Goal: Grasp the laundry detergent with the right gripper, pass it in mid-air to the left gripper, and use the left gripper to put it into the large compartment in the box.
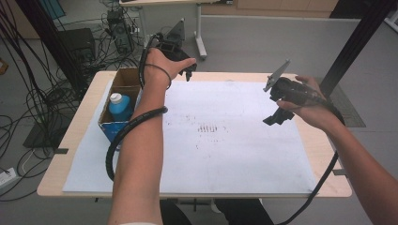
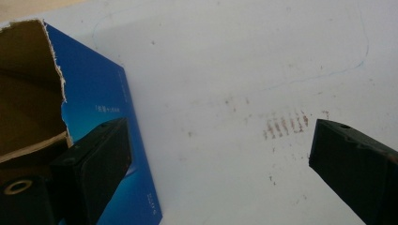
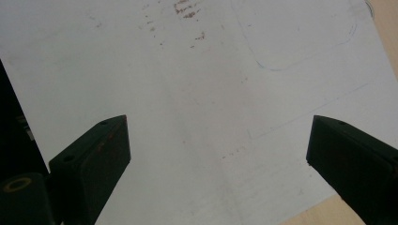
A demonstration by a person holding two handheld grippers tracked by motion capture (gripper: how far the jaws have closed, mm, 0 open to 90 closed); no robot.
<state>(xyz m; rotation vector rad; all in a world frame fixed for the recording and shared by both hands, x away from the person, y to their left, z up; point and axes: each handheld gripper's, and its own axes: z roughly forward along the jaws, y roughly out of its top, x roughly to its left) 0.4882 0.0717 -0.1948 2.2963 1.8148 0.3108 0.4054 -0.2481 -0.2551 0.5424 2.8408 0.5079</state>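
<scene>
Both grippers gape apart, holding nothing: the left gripper (image 1: 187,74) hangs beside the box (image 2: 101,93), whose bottle (image 1: 120,106) the high view reveals; the right gripper (image 1: 277,117) hangs over the paper (image 3: 211,117).

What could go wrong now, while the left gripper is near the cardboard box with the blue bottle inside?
1. The left gripper hangs open just beyond the cardboard box; one of its fingers is close to the torn wall, so it could catch there and push the box.
2. The blue bottle stands deep between the walls, so open fingers may hit the rim before they reach it.
3. The left gripper's cable lies beside the box and may drag it.
</scene>
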